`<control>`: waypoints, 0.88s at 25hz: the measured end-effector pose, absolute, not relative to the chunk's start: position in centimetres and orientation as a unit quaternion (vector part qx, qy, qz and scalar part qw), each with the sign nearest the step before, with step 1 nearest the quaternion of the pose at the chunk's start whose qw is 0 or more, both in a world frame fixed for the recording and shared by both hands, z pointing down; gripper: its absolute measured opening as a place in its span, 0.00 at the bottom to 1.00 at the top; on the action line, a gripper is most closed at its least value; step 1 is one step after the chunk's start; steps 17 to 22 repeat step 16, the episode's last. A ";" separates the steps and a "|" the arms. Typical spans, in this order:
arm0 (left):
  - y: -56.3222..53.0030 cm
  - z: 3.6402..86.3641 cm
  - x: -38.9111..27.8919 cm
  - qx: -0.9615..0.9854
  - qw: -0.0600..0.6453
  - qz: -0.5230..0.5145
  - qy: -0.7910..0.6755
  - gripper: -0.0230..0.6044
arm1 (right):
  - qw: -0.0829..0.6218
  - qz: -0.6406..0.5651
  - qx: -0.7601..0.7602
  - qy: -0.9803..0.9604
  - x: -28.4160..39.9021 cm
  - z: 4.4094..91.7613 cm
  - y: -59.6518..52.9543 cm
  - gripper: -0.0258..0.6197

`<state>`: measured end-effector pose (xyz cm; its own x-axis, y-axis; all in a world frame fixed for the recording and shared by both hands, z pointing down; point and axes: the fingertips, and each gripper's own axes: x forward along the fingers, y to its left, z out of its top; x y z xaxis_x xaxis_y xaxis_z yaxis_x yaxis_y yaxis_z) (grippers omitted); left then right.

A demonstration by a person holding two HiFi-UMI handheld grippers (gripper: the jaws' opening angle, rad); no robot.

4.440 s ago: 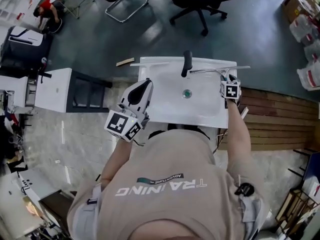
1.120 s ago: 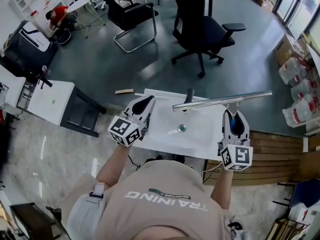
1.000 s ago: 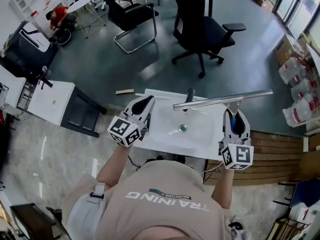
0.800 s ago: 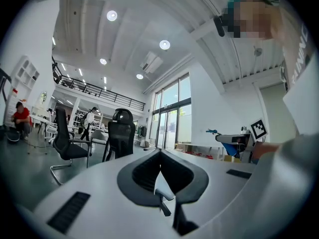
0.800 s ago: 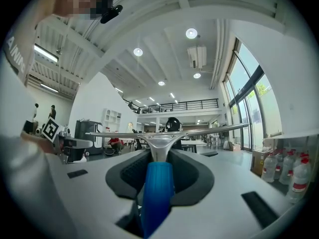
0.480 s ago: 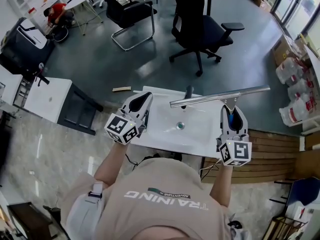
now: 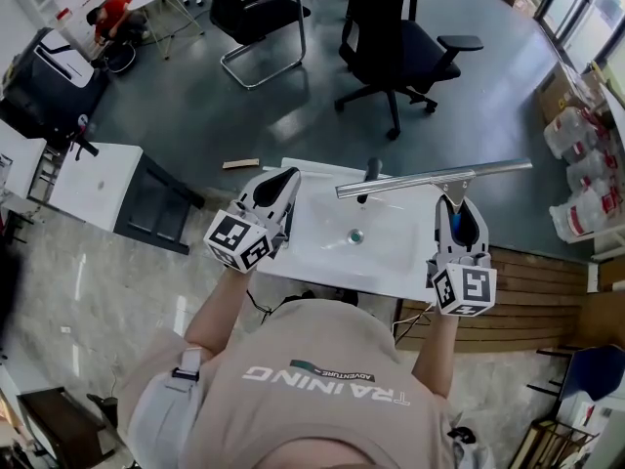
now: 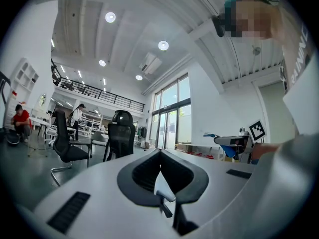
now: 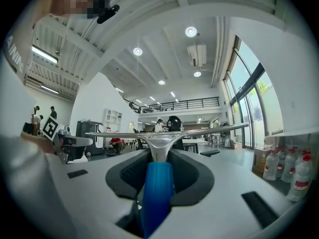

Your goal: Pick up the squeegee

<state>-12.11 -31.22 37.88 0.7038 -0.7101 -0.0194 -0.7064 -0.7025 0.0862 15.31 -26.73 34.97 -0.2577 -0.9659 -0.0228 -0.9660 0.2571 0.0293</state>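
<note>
The squeegee (image 7: 435,177) has a long metal blade and a blue handle (image 9: 158,183). My right gripper (image 7: 454,205) is shut on that handle and holds the squeegee level above the right side of the white sink (image 7: 322,252). In the right gripper view the blade (image 9: 164,132) spans the picture just past the jaws of the right gripper (image 9: 160,151). My left gripper (image 7: 290,175) hovers over the sink's left edge. It is shut with nothing in it, and its tips meet in the left gripper view (image 8: 160,152).
A black faucet (image 7: 370,175) stands at the sink's back edge, and a drain (image 7: 355,234) sits mid-basin. Office chairs (image 7: 395,42) are on the dark floor beyond. Wooden planks (image 7: 547,291) and plastic bottles (image 7: 581,130) lie to the right, a white cabinet (image 7: 93,184) to the left.
A few seconds ago the squeegee lay along the sink's back edge with the right gripper at its handle; now it is held up above the sink. Over the last second neither gripper moved.
</note>
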 end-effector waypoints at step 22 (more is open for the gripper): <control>-31.5 37.2 -11.3 0.923 0.027 -0.029 -0.384 0.05 | 0.003 0.017 -0.614 0.789 16.6 35.1 -26.9 0.23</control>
